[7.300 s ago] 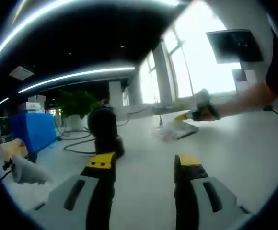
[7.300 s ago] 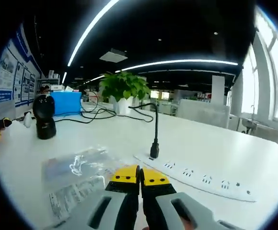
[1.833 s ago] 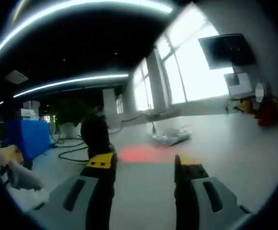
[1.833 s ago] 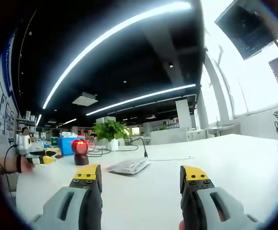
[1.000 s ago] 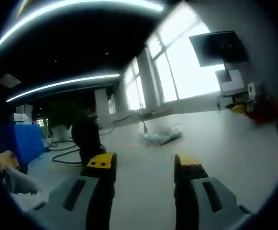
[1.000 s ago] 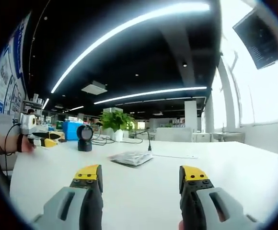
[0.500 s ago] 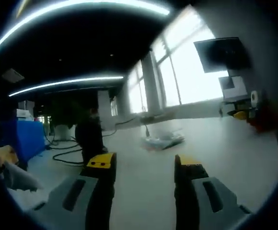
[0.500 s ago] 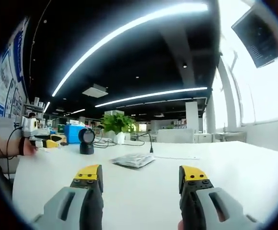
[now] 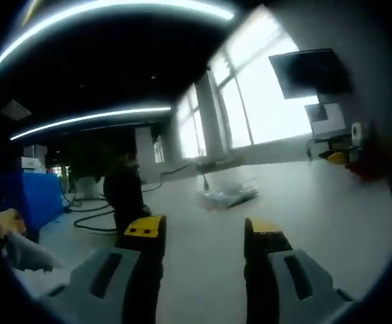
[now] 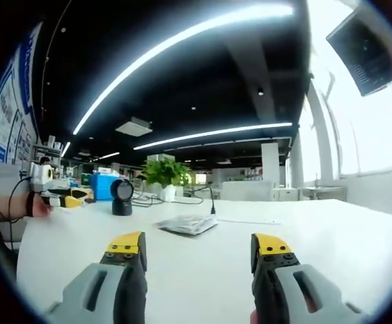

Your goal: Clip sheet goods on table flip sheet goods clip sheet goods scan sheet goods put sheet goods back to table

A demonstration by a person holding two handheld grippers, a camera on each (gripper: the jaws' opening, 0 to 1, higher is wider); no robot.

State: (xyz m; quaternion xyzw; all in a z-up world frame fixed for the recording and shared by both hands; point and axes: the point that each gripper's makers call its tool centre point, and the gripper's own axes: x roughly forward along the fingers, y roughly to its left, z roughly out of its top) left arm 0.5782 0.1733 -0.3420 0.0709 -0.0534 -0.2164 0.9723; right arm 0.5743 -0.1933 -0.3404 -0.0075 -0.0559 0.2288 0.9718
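White table (image 10: pixel 203 270), and the sheet goods (image 10: pixel 186 224) are lying flat on it, well ahead of the right gripper (image 10: pixel 199 248), a bit left of the gap between its jaws. Black scanner (image 10: pixel 121 196) stands further back left. Left gripper (image 9: pixel 202 231) sees the pack too, also far out front. Both grippers are wide open, holding nothing.

Sheet goods (image 10: pixel 186 225) — thin clear-wrapped pack, greyish, glossy; lying flat on white table (image 10: pixel 203 270), untouched, well ahead of the open jaws. In left gripper view same pack (image 9: pixel 228 197) blurred, flat, mid-table
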